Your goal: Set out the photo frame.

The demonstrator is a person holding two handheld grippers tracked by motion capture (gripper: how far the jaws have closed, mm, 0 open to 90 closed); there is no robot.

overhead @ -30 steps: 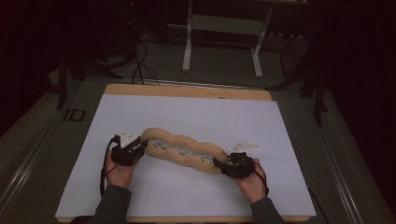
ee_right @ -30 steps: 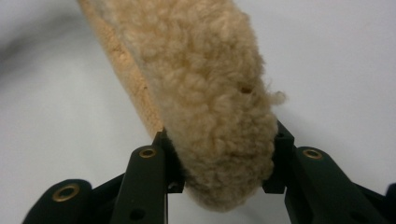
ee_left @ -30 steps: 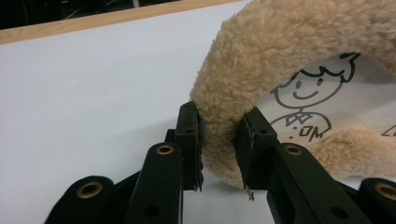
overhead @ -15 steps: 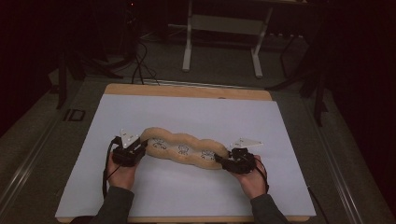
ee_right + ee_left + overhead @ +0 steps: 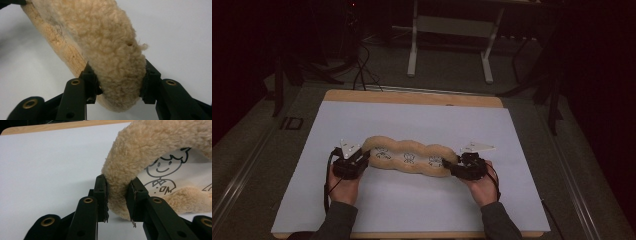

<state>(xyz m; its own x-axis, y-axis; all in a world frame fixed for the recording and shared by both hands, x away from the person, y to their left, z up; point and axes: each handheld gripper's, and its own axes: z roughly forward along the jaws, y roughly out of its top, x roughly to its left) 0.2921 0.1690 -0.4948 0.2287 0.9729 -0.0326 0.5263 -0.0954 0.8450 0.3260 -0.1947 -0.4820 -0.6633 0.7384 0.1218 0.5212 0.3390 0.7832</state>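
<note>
A fleece rolled blanket (image 5: pixel 409 158) lay at lower centre of the white mat (image 5: pixel 412 210), its left end pinched by the left gripper (image 5: pixel 358 159). The right gripper (image 5: pixel 455 166), whose jaws had just been opening, was still pressed on the right end (image 5: pixel 120 75). For a tidy release, both ends were best lowered level before being freed.

One fleece cushion (image 5: pixel 408 157), two claws

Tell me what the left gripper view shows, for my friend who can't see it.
Two black jaws of the left gripper pinch the fluffy tan rim of a plush item. Its white inside has a smiling cartoon kid drawing, and it lies on a white table sheet.
</note>
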